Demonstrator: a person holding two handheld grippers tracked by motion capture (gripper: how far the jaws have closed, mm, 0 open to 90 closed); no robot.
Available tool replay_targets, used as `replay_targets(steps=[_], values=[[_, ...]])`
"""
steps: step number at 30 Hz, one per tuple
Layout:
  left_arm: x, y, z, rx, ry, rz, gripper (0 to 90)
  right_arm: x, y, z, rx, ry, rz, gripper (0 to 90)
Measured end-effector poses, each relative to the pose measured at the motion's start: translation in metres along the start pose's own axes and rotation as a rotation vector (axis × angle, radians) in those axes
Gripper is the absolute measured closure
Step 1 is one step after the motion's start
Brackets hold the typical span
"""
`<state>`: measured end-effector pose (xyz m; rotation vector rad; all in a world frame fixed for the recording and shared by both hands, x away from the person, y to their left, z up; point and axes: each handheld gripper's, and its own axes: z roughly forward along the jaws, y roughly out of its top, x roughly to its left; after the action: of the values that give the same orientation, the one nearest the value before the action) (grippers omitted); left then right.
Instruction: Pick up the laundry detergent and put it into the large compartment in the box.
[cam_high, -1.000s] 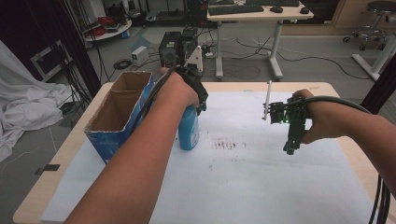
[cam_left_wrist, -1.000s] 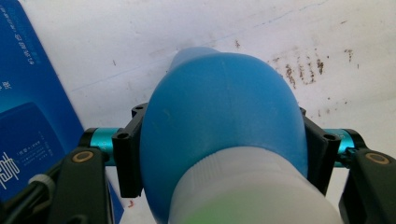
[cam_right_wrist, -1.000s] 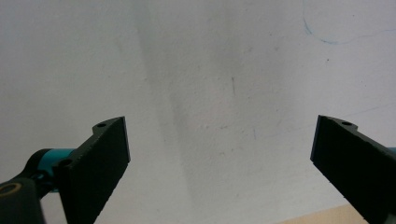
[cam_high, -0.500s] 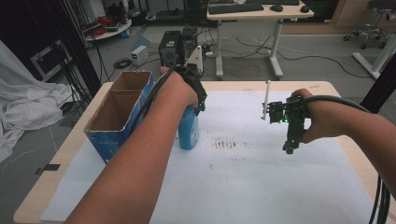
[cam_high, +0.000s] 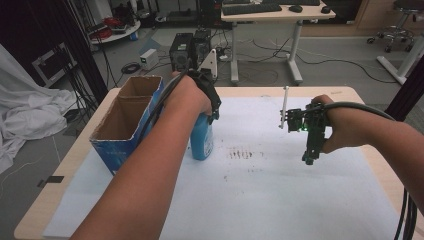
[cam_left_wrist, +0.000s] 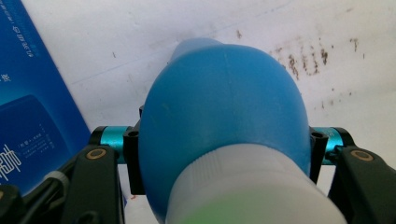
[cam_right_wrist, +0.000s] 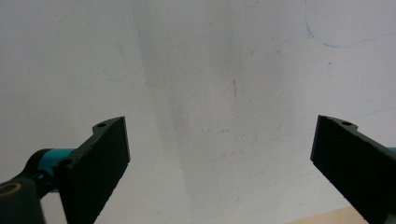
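A blue plastic bottle (cam_high: 202, 142) with a white cap stands upright on the white sheet, right beside an open blue cardboard box (cam_high: 125, 132). My left gripper (cam_high: 206, 119) comes down from above and is shut on the bottle's upper body. In the left gripper view the bottle (cam_left_wrist: 224, 107) bulges between the two black jaws, which press on both its sides. My right gripper (cam_high: 308, 158) hangs over the right half of the sheet, pointing down. In the right gripper view that gripper (cam_right_wrist: 219, 154) is open, with only white paper between its jaws.
White paper (cam_high: 260, 200) covers the wooden table (cam_high: 57, 180). Brown smudges (cam_high: 245, 154) mark the sheet just right of the bottle. The box wall (cam_left_wrist: 32, 107) is close on the left of the left gripper. Desks, cables and computers stand on the floor beyond.
The right gripper has drifted slightly to the left. The left gripper and the bottle have stayed where they were.
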<state>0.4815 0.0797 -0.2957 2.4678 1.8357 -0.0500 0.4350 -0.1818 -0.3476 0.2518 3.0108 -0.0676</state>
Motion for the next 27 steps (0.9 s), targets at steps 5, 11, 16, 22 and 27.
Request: replay_targets(steps=[5, 11, 16, 22, 27], values=[[0.001, -0.003, -0.009, 0.006, -0.009, 0.012, 38.7, 0.000, 0.001, 0.000, 0.001, -0.002, -0.008, 3.6], [0.004, -0.009, -0.034, 0.026, 0.004, 0.024, 38.8, 0.002, 0.000, -0.002, -0.011, 0.001, 0.006, 3.6], [0.009, -0.016, -0.060, 0.031, 0.004, 0.045, 38.8, 0.002, -0.001, -0.004, -0.009, -0.005, 0.000, 3.6], [0.012, -0.025, -0.093, 0.027, 0.023, 0.073, 38.7, 0.003, -0.001, -0.005, -0.010, -0.006, -0.004, 3.6], [0.016, -0.030, -0.117, 0.014, 0.012, 0.092, 38.7, 0.003, 0.000, -0.005, -0.011, -0.006, -0.002, 3.6]])
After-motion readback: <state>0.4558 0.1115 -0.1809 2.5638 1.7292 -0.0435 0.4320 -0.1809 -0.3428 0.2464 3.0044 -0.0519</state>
